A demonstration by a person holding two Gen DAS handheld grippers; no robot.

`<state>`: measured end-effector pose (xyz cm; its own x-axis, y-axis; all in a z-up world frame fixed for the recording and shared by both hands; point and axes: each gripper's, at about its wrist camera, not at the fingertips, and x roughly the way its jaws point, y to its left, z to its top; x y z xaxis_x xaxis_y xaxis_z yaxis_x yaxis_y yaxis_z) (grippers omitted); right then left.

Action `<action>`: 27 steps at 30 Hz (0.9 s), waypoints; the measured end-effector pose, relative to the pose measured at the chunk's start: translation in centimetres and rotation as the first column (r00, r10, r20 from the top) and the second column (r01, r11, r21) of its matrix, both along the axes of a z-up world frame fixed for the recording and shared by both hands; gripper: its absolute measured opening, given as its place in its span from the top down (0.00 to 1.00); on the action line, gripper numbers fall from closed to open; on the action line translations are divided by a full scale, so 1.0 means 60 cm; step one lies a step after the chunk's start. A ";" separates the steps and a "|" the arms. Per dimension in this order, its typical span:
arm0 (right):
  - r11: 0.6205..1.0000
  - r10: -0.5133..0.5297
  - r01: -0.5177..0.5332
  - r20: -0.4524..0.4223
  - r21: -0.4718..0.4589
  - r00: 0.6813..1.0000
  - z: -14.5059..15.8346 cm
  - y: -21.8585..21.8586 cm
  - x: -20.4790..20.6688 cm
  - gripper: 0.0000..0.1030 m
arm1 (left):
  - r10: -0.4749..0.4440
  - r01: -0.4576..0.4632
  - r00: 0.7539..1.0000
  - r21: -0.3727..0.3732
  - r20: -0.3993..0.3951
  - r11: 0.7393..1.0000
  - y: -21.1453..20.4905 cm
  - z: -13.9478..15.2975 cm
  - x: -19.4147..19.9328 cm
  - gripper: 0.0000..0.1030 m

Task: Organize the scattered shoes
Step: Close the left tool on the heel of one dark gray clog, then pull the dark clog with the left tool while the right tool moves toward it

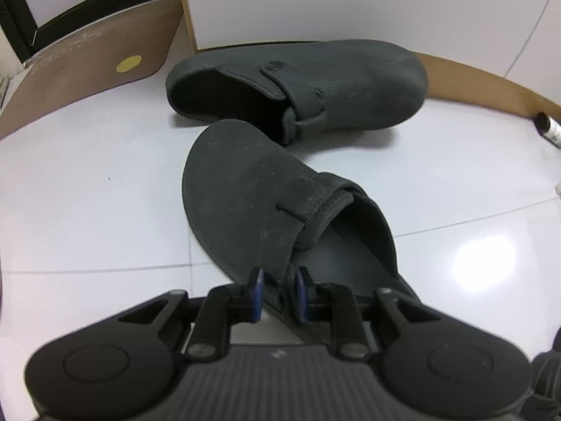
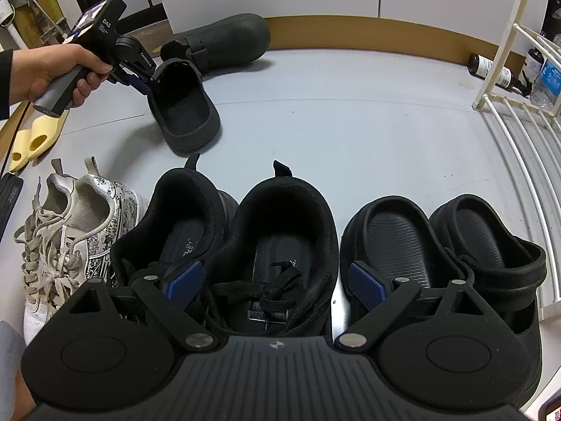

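Two dark grey clogs lie on the white tiled floor. My left gripper (image 1: 279, 293) is shut on the side wall of the near grey clog (image 1: 259, 203), with a blue pad on each side of the rim. In the right wrist view a hand holds that left gripper (image 2: 143, 82) at the rim of the same clog (image 2: 187, 115). The second grey clog (image 1: 315, 84) lies on its side by the wall, also seen as the far clog (image 2: 224, 40). My right gripper (image 2: 277, 282) stands open over a black sneaker (image 2: 280, 242), holding nothing.
A second black sneaker (image 2: 182, 224) and a pair of black clogs (image 2: 389, 231) stand in a row beside it. A white laced sneaker (image 2: 70, 242) and yellow slides (image 2: 31, 137) lie at the left. A white wire rack (image 2: 519, 147) and bottles (image 2: 491, 70) stand at the right.
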<state>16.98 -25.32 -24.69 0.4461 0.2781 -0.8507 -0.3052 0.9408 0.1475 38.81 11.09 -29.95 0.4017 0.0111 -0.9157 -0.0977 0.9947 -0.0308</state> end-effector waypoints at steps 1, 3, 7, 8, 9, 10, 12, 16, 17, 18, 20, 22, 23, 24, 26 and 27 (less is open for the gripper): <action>1.000 0.003 -0.003 0.000 0.000 1.000 0.000 0.001 0.000 0.09 | -0.003 0.003 1.000 -0.007 0.002 1.000 -0.002 0.000 -0.004 0.81; 1.000 0.003 -0.003 -0.001 0.001 1.000 -0.001 0.001 0.000 0.09 | -0.017 0.017 1.000 -0.018 0.004 1.000 -0.014 0.002 -0.014 0.81; 1.000 0.000 0.000 -0.002 -0.002 1.000 -0.002 0.001 0.000 0.09 | -0.033 0.034 0.999 -0.039 0.005 0.999 -0.032 0.002 -0.030 0.81; 1.000 -0.001 0.001 -0.001 -0.002 1.000 -0.002 0.001 0.001 0.09 | -0.037 0.037 0.999 -0.045 0.005 0.998 -0.036 0.001 -0.034 0.81; 1.000 -0.001 0.001 0.001 0.000 1.000 -0.001 0.001 0.000 0.09 | -0.041 0.041 0.999 -0.052 0.003 0.998 -0.041 0.002 -0.037 0.81; 1.000 -0.002 0.002 0.004 0.001 1.000 0.000 0.001 0.000 0.09 | -0.042 0.042 0.999 -0.055 0.001 0.998 -0.043 0.003 -0.038 0.81; 1.000 -0.002 0.002 0.010 0.005 1.000 0.002 0.002 0.000 0.09 | -0.046 0.046 0.999 -0.071 -0.004 0.996 -0.051 0.004 -0.043 0.81; 1.000 0.000 0.000 0.012 0.010 1.000 0.004 0.010 0.003 0.09 | -0.066 0.066 0.998 -0.069 -0.006 0.995 -0.067 0.003 -0.052 0.80; 1.000 -0.001 0.001 0.015 0.013 1.000 0.005 0.011 0.004 0.09 | -0.071 0.071 0.997 -0.067 -0.007 0.995 -0.071 0.003 -0.054 0.79; 1.000 -0.007 0.007 0.017 0.017 1.000 0.006 0.014 0.006 0.09 | -0.088 0.087 0.996 -0.065 -0.013 0.994 -0.075 0.005 -0.057 0.79; 0.999 -0.019 0.018 0.020 0.026 1.000 0.008 0.018 0.010 0.09 | -0.123 0.122 0.992 -0.061 -0.022 0.991 -0.082 0.010 -0.060 0.81; 0.999 -0.023 0.022 0.023 0.039 0.999 0.011 0.025 0.013 0.09 | -0.143 0.141 0.989 -0.061 -0.029 0.988 -0.085 0.017 -0.063 0.84; 0.999 -0.019 0.018 0.029 0.045 0.999 0.014 0.031 0.014 0.09 | -0.151 0.149 0.988 -0.066 -0.029 0.987 -0.085 0.024 -0.065 0.84; 0.999 -0.017 0.015 0.032 0.048 0.999 0.015 0.034 0.014 0.09 | -0.156 0.154 0.987 -0.068 -0.025 0.986 -0.084 0.030 -0.068 0.84; 0.998 -0.011 0.008 0.042 0.058 0.999 0.021 0.045 0.014 0.09 | -0.164 0.163 0.986 -0.064 -0.015 0.985 -0.082 0.040 -0.073 0.86; 0.998 -0.011 0.008 0.043 0.061 0.999 0.022 0.047 0.015 0.09 | -0.167 0.166 0.986 -0.064 -0.010 0.984 -0.079 0.046 -0.077 0.86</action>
<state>17.85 -22.51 -23.37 0.4852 0.3244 -0.8120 -0.3038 0.9333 0.1913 34.17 6.35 -27.22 0.3790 -0.1130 -0.9185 0.0686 0.9932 -0.0939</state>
